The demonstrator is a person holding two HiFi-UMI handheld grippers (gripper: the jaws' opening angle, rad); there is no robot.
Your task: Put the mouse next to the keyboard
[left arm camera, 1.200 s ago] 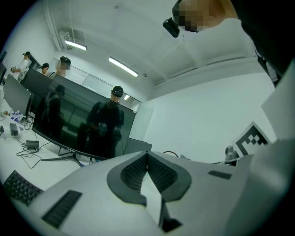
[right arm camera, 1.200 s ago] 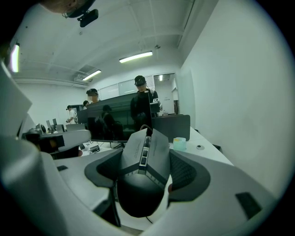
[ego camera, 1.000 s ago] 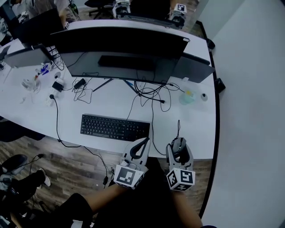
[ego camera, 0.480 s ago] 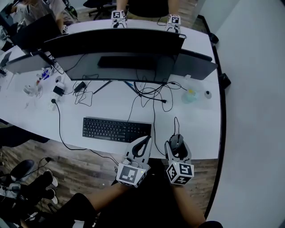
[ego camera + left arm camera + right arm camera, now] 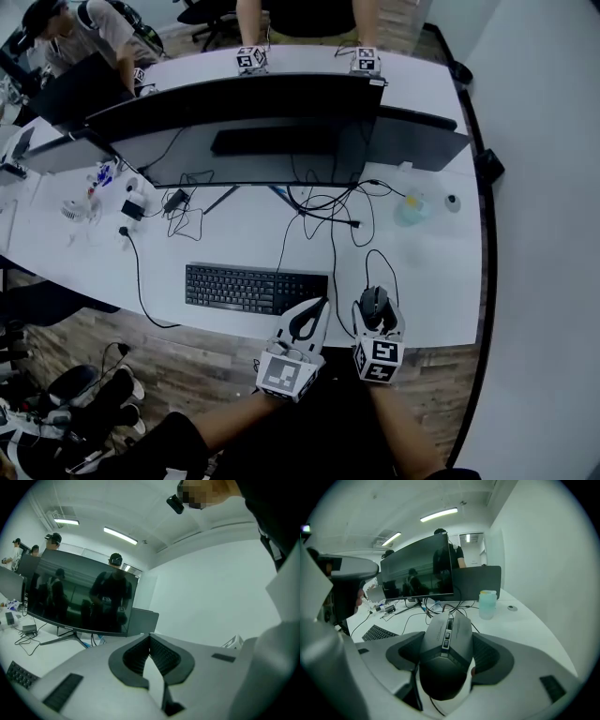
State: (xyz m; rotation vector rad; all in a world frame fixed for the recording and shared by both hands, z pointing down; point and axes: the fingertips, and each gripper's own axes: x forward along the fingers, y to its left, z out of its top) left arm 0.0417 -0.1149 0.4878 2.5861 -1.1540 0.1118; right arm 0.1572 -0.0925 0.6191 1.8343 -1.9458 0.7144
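Note:
My right gripper (image 5: 374, 309) (image 5: 446, 656) is shut on a dark grey wired mouse (image 5: 373, 304) (image 5: 446, 651), held near the desk's front edge, right of the black keyboard (image 5: 255, 289) (image 5: 377, 632). The mouse cable (image 5: 382, 262) loops back toward the monitor. My left gripper (image 5: 312, 313) (image 5: 150, 648) is shut with nothing between its jaws; it hovers just off the keyboard's right front corner, tilted up toward the monitor.
A wide monitor (image 5: 234, 131) (image 5: 417, 569) stands behind a tangle of cables (image 5: 323, 202). A pale blue bottle (image 5: 412, 208) (image 5: 487, 604) and a small round object (image 5: 453, 202) sit at the right. People stand beyond the desk (image 5: 427, 291). A wall lies to the right.
Both grippers have shifted slightly forward over the desk edge with the mouse still held. The head camera has tilted, so the whole desk sits lower and further right in view.

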